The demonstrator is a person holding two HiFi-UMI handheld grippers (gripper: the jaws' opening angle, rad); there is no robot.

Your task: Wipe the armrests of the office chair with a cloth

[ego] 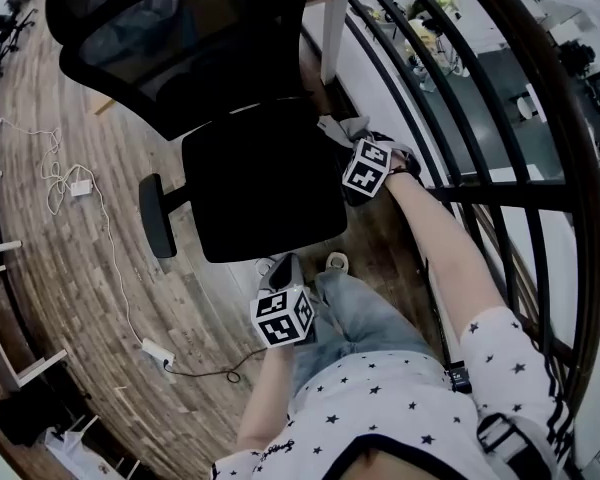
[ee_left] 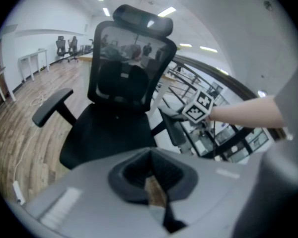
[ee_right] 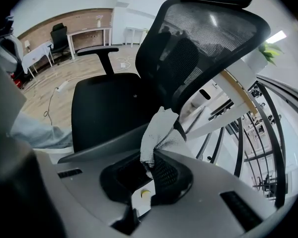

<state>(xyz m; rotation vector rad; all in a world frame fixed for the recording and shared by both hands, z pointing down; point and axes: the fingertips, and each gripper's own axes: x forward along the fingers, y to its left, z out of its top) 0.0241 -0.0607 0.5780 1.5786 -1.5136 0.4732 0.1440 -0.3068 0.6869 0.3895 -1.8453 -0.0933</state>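
Crumpled, pale, speckled cloth [ee_right: 158, 133], bunched to a peak, pinched tight between the jaws of the right gripper [ee_right: 150, 158]. Rests at the armrest [ee_left: 175, 129] of the office chair [ego: 260, 183] beside the black seat, probably touching it. Lower down, left gripper [ee_left: 151, 177], jaws together on nothing, near the seat's front edge.

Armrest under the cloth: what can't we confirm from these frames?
Armrest pad: in the head view, covered by the cloth and right gripper.
Cloth-to-armrest contact: in the right gripper view, the cloth itself blocks it.
Dirt or wiped area: in the left gripper view, too small and blurred.
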